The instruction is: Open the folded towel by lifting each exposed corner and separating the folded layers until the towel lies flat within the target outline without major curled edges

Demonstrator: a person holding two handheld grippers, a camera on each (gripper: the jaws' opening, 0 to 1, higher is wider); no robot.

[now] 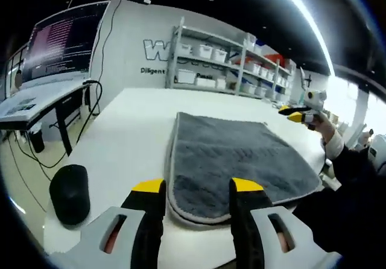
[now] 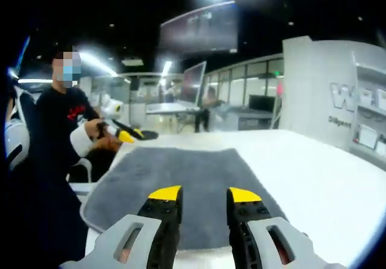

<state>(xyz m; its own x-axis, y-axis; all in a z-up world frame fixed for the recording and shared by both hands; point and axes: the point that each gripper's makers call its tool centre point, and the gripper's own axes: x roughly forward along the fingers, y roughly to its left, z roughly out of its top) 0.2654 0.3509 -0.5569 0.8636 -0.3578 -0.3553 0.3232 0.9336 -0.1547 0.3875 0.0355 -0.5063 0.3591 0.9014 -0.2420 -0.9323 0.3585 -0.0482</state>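
A grey towel (image 1: 235, 154) lies folded on the white table (image 1: 132, 130), with a stitched rim and a second layer showing along its near edge. My left gripper (image 1: 198, 187) is open just above that near edge, and nothing sits between its yellow-tipped jaws. My right gripper (image 1: 300, 113) hangs beyond the towel's far right corner, held in a hand. In the right gripper view the towel (image 2: 187, 172) spreads ahead of my right gripper (image 2: 205, 193), which is open and empty over its near end. My left gripper (image 2: 123, 133) hovers at the towel's left side, held by a person.
A black rounded object (image 1: 69, 193) rests on the table to the left of the towel. A desk with a large monitor (image 1: 63, 40) stands off the table's left side. Shelves with bins (image 1: 229, 67) line the back wall. Bare tabletop (image 2: 325, 178) stretches right of the towel.
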